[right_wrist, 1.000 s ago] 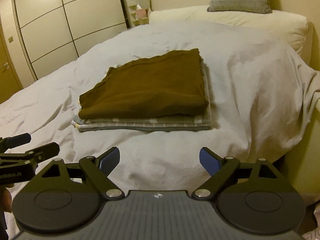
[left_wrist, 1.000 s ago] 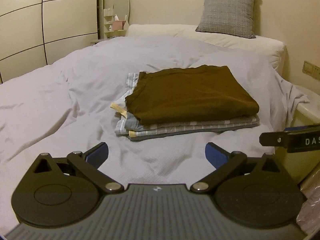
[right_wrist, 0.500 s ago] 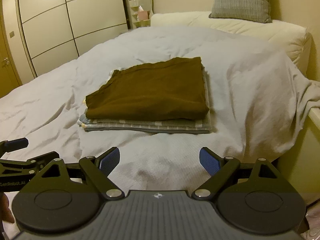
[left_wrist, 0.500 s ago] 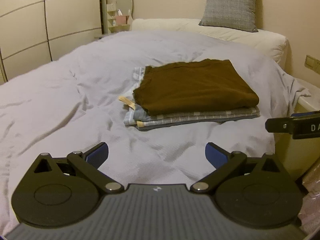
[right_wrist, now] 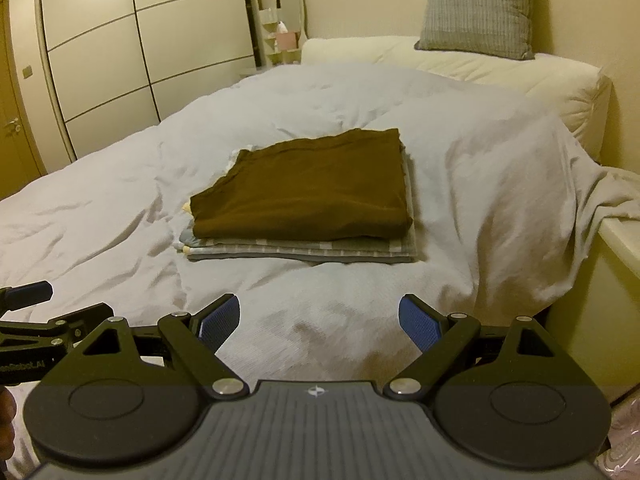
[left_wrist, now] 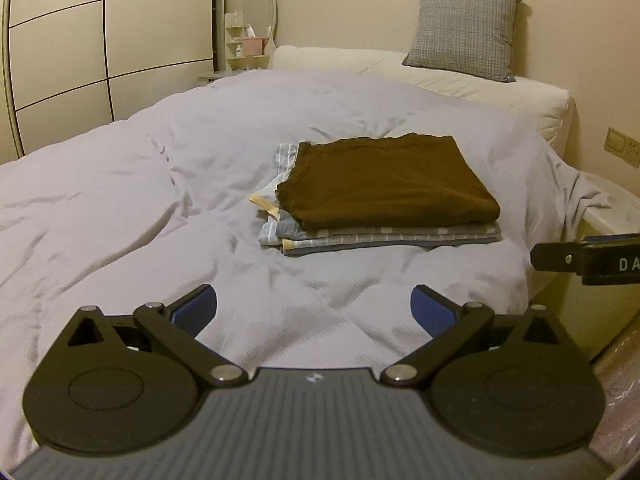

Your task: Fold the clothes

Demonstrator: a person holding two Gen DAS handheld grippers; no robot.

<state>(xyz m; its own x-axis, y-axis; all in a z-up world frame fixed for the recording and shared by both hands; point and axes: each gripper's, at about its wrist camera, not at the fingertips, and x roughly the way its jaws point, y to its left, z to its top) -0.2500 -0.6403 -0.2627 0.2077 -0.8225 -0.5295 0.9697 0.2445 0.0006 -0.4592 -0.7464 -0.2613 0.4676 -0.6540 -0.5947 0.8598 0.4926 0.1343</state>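
Since a second ago we have drawn both hand-held grippers back from the bed, and the folded stack now sits farther off in both views. Our left hand-held gripper [left_wrist: 314, 310] hangs with its blue pads spread wide, holding nothing; our right hand-held gripper [right_wrist: 319, 322] is likewise spread and empty. The brown garment [left_wrist: 386, 180] lies folded flat on top of the striped grey clothes [left_wrist: 384, 236], the pile resting on the white duvet [left_wrist: 120, 200] toward the bed's right side, near where the cover drapes over the edge [right_wrist: 560, 248]. Wide, rumpled duvet lies free to the left of the pile and between it and our grippers. A grey cushion [left_wrist: 466, 32] leans against the wall on the cream pillow [left_wrist: 460, 80] at the head.
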